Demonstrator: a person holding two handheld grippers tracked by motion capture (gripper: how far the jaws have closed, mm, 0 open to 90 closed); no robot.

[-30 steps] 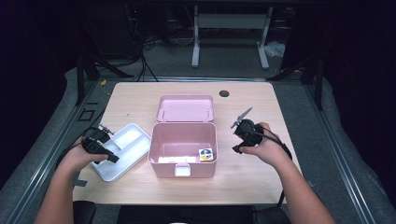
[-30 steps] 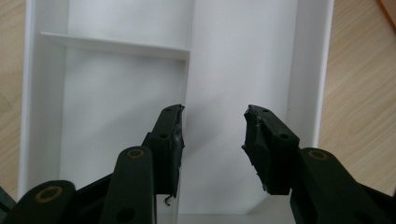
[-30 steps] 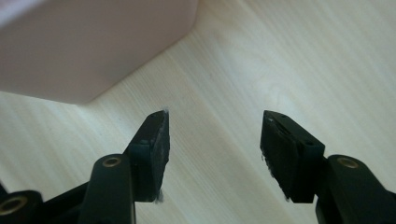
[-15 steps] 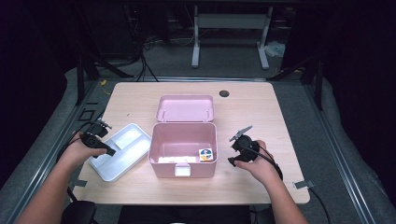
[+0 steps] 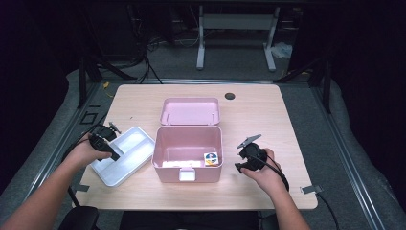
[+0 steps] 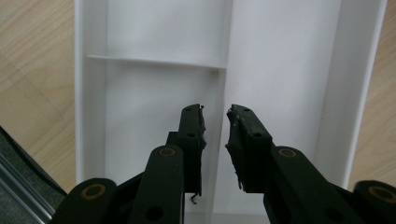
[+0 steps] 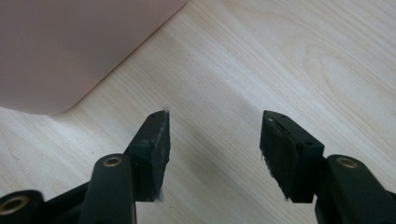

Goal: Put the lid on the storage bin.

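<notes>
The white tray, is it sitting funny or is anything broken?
The white tray sits crooked beside the pink box, and its near corner pokes past the table edge. The left gripper jaws' pads look ragged and frayed. Nothing spilled.

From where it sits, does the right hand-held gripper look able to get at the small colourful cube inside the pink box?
Probably yes. The right hand-held gripper is open, beside the pink box, whose lid is folded back. The colourful cube lies in the near right corner, so it must go over the wall.
</notes>
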